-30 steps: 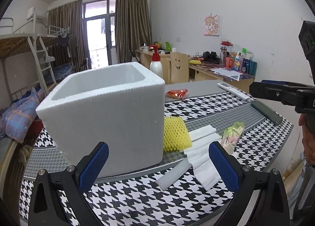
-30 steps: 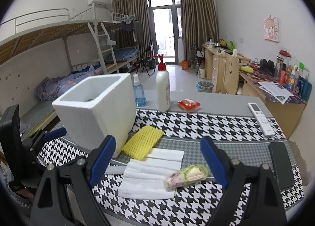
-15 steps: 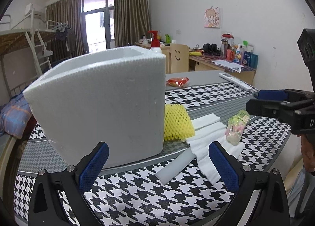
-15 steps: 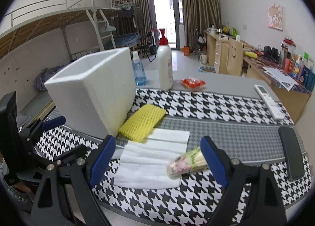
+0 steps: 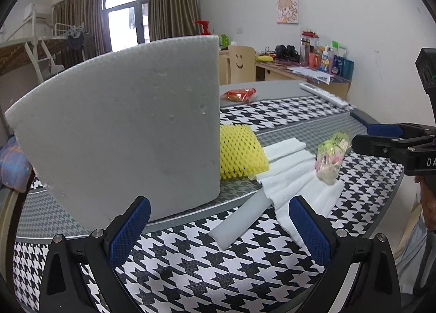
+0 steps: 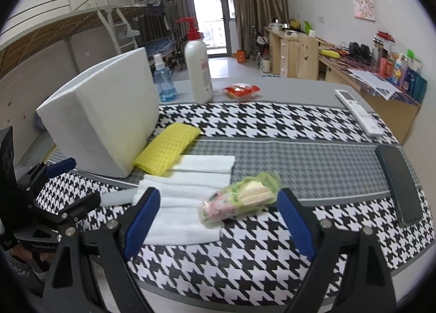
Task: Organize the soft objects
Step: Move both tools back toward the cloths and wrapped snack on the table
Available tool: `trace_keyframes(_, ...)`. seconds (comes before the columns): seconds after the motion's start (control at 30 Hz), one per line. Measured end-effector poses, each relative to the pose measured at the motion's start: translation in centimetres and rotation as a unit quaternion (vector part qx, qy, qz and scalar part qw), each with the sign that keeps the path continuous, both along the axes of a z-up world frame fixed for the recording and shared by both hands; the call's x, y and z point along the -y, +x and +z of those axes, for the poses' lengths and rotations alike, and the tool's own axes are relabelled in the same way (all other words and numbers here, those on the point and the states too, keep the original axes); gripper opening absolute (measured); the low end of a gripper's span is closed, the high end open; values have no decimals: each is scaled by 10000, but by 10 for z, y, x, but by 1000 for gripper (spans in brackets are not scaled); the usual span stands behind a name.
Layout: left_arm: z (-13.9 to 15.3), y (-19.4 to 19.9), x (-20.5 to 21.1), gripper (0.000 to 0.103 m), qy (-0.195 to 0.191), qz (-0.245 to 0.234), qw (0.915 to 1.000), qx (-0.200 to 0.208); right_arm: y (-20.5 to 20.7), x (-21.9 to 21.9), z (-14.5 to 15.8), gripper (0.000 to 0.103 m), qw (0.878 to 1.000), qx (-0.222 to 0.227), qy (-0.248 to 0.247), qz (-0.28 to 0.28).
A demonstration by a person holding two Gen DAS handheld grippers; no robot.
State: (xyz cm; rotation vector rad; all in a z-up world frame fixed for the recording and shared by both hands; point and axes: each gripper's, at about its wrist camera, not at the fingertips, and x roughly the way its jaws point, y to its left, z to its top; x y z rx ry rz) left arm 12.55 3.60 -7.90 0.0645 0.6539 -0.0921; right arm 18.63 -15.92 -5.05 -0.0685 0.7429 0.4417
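Both claws gape empty: right gripper [image 6: 215,217] nears crinkly snack packet [image 6: 239,200]; left gripper [image 5: 218,228] risks shoving foam box [image 5: 122,127].

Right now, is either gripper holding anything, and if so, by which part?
Nothing is held. The left gripper is open in front of the foam box, and the right gripper is open, its fingers either side of the plastic-wrapped packet without touching it.
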Motion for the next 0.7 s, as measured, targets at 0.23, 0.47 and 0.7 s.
trace_keyframes(0.23,-8,9,10,102,186,-280,9993,-134,7,18,-10,90,9994,-177,56,-308)
trace_keyframes(0.47,-12,16,14,92,148,-570,9977,-325,11,24,-21,90,9986,-336,74,-406)
trace_keyframes(0.7,-16,25,20,85,412,-722,9956,-437,13,29,-25,90,9979,-409,153,-478)
